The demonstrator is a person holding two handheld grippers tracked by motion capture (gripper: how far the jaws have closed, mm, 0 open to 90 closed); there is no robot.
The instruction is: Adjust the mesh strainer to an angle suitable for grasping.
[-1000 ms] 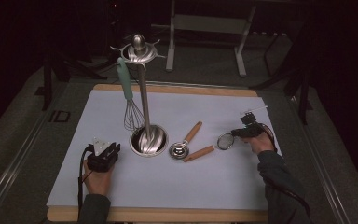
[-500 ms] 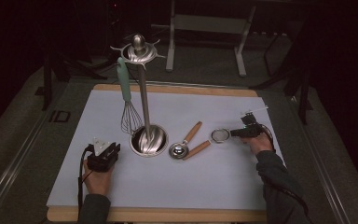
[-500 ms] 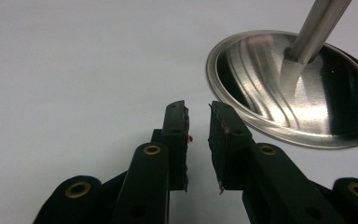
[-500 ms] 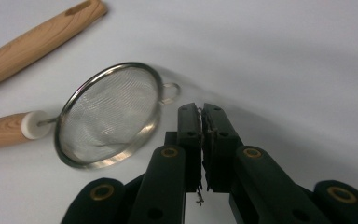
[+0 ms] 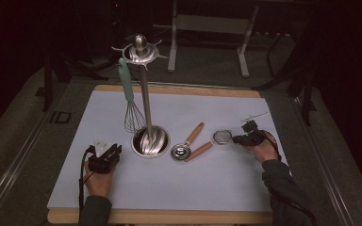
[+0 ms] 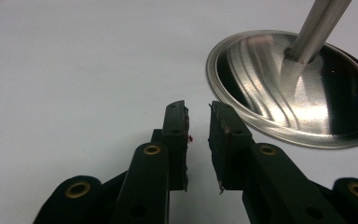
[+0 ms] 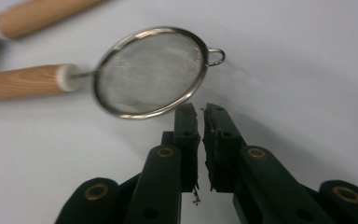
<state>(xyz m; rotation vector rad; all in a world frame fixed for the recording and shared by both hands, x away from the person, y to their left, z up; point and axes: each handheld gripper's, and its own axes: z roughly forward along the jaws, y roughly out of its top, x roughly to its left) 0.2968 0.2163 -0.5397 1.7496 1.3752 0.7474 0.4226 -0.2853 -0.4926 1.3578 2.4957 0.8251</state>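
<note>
Near the surface's right edge, the light, stiff sieve (image 7: 149, 72) lies just beyond the right hand-held gripper (image 7: 200, 112), whose jaws, narrow and empty, have just been opening; its wooden handle (image 7: 21, 83) suits gripping.

Green-handled whisk (image 5: 128, 101) on the steel utensil stand (image 5: 146, 94); measuring spoon (image 5: 187, 143).

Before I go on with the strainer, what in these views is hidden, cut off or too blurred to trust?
- Strainer, right gripper view: handle end cut off by the left edge; mesh blurred.
- Right gripper, right gripper view: jaws have just been opening, with nothing between them; whether the tips touch the rim is unclear.
- Stand, left gripper view: pole top cut off by the upper edge.
- Spoon, high view: bowl too small to read.
</note>
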